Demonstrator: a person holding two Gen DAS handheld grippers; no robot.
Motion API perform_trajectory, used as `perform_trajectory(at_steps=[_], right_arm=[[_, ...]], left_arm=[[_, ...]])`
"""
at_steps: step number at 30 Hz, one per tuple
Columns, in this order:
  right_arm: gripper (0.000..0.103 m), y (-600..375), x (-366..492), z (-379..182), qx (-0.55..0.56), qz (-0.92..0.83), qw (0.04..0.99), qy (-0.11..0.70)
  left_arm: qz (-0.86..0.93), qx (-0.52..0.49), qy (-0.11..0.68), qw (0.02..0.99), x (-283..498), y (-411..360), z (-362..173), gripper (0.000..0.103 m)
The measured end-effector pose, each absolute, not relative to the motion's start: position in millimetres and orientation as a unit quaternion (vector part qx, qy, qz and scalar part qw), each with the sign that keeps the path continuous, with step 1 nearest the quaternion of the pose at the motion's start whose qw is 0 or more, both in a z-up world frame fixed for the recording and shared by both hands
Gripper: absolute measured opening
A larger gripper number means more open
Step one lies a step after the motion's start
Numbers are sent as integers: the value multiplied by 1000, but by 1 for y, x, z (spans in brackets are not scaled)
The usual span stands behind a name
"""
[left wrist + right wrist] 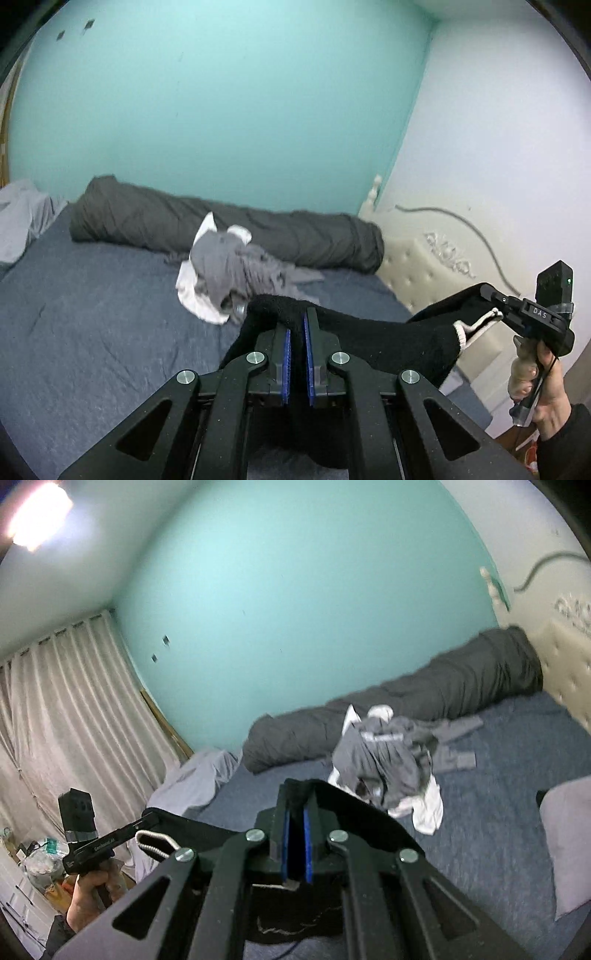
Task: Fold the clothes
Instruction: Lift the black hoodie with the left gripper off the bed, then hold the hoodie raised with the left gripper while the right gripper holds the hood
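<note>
Stretching between the two grippers, a black garment (388,343) is held above the blue bed (92,332). The left gripper (297,325) and right gripper (296,797) are each clamped nearly closed on its edge. Grey clothes (236,273) are piled farther back.

On the bed (92,332) lie one rolled dark duvet (221,229) and one heap of grey and white clothes (229,269) just before it. Two grippers, left (297,325) and right (295,797), share one black garment (388,343). One curtain (74,709) hangs beyond the bed's foot.

Left claw (297,325) and right claw (295,797) are both clamped shut on fabric, held aloft well apart.
</note>
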State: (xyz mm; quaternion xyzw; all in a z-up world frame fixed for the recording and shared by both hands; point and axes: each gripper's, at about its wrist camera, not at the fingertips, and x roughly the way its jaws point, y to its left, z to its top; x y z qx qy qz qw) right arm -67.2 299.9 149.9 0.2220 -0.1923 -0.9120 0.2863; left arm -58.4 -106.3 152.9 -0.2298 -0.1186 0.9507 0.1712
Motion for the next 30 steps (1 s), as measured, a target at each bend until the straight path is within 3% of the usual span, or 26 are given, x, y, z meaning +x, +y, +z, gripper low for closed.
perform_trajectory(at_steps=[7,13,23,30], right_arm=[[5,306,-23,209,170,-922,287,-197],[5,297,9,228,158,-934,275,-167],[5,277,13,159,183,-940,250,-140],[5,277,13,137,185,-940,249,-139]], left_arm=[[959,-190,-113,180,-21,-106,205,6],[959,-191,-113,179,5,-113,204,6],[948,-249,-123,157,-1,-122,106,6],[946,-254,-125,155,-4,-117,92,6]])
